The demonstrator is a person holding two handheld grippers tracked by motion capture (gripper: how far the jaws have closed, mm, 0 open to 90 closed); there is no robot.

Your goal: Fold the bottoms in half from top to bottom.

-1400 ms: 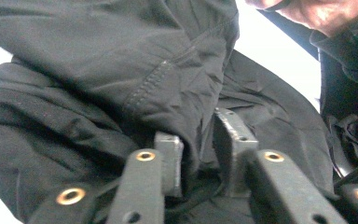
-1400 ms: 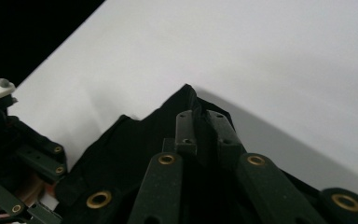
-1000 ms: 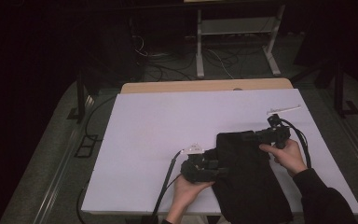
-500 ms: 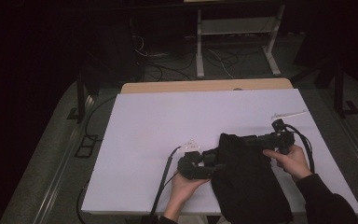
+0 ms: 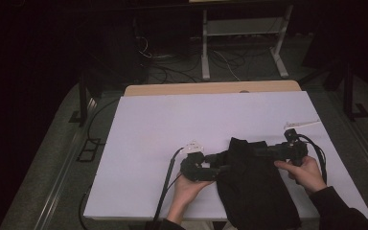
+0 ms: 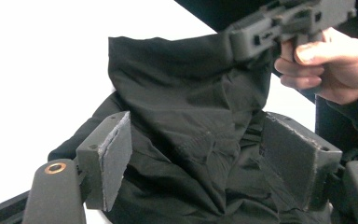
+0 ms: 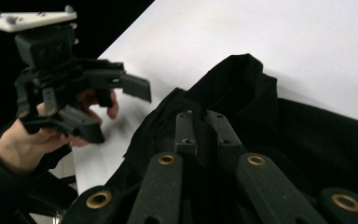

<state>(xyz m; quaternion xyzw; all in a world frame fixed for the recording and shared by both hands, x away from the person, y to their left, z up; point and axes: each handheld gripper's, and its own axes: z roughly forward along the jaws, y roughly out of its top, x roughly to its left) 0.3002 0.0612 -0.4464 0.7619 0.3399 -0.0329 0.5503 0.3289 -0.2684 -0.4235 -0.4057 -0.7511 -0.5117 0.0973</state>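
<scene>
Black cloth (image 5: 254, 187) lies crumpled on the white tabletop (image 5: 172, 124) at its near right, its lower end cut off by the picture's edge; its folds are hard to read in the dark. Left tongs (image 5: 214, 165) stand apart at its left edge, having just been opening, cloth between the pads but unpressed. Right tongs (image 5: 268, 152) are clamped together on the cloth's upper edge, hand (image 5: 306, 172) gripping from the right.

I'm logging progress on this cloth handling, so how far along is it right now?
Done: the black garment lies bunched on the white table, its lower end over the near edge. In hand: the right tool is shut on its upper fold, while the left tool has just been opening, pads off the cloth. Left: it isn't yet flat or folded.
</scene>
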